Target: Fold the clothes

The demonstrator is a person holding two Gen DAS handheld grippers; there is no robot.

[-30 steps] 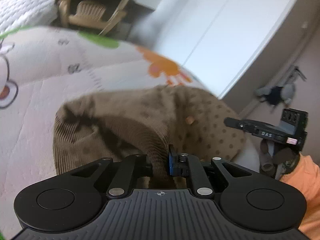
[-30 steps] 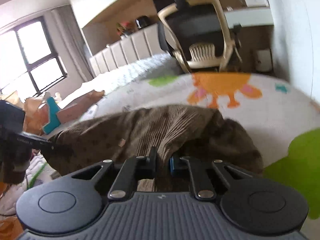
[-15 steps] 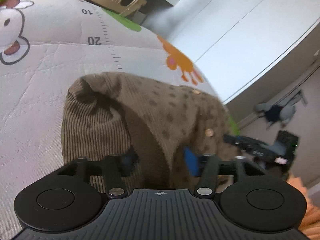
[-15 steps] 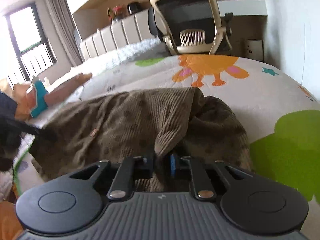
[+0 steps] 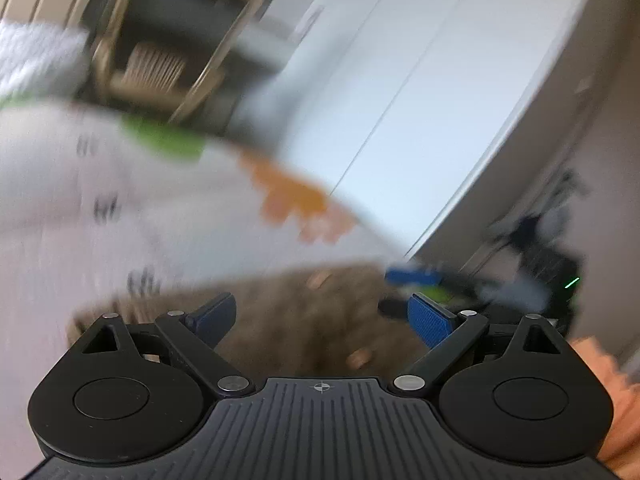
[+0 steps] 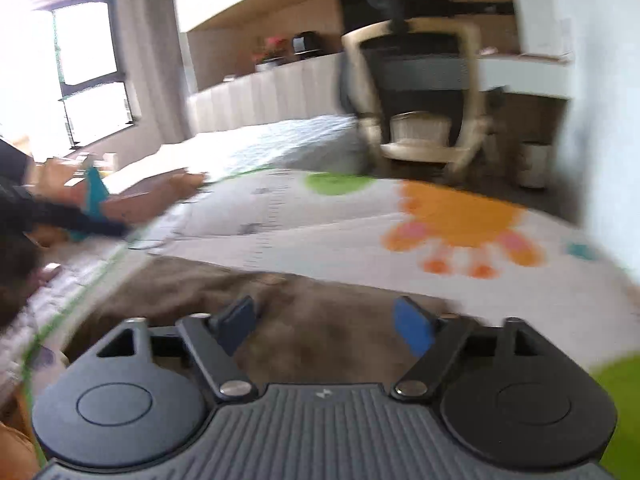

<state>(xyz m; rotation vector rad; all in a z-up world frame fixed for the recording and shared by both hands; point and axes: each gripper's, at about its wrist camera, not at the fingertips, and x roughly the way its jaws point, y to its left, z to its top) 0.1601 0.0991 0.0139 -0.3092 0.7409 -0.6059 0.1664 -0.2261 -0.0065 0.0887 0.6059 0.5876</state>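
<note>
Both views blurred w/ motion. Left gripper (image 5: 320, 320): blue pads (image 5: 430, 320) spread wide, nothing between them, released. Right gripper (image 6: 324, 322): same, pads (image 6: 412, 326) wide apart, released, empty.

Garment (image 5: 304, 320): brown, w/ a few small pale spots, lies on the mat (image 5: 60, 240) directly below and ahead of both grippers; in right view it (image 6: 320, 312) spreads low and flat across the near mat, reaching toward the mat's left edge. Can't tell whether either gripper touches the cloth.

Surface: padded play mat, whitish, quilted look, printed w/ a green blob (image 6: 338, 182), an orange cartoon shape (image 6: 460, 220) w/ pink bits, a ruler-type scale w/ dark marks (image 6: 272, 216). Green edging at mat's left side; another green patch at lower right of right view.

Room: office chair (image 6: 420, 92), cream frame, dark mesh back, stands beyond the mat's far end, desk (image 6: 524, 76) beside it. Bed (image 6: 280, 144) w/ pale quilt and padded headboard left of chair. Window (image 6: 92, 68) bright, curtain alongside. White wardrobe doors (image 5: 400, 100) run along the mat's right side in left view. Dark blurry item on floor past the wardrobe, unclear what. Right gripper shows at left view's right edge (image 5: 416, 278), blue pad visible.
</note>
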